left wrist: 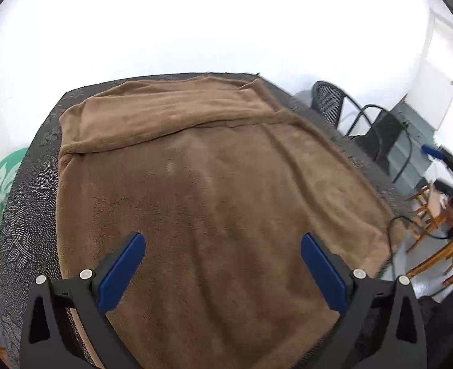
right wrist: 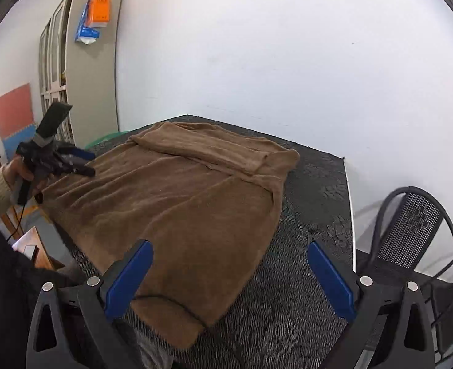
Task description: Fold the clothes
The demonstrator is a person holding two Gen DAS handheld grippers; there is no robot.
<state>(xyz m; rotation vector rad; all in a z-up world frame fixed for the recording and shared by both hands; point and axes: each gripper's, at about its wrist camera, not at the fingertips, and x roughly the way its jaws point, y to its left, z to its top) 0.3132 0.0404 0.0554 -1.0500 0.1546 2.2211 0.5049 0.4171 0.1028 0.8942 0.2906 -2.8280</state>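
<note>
Brown fleece garment (left wrist: 214, 190) lies flat on the dark patterned table (left wrist: 29, 215), its far edge already folded over. Left gripper (left wrist: 223, 264) and right gripper (right wrist: 230, 272) hover above its near end, jaws apart, empty; further folds apparently remain.

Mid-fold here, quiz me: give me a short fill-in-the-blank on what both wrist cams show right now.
1. The garment spread on the table is ____ in colour.
2. The left gripper has its jaws ____, holding nothing.
3. The right gripper grips ____.
4. A strip along the garment's far edge is already ____ over.

Missing words: brown; open; nothing; folded
</note>
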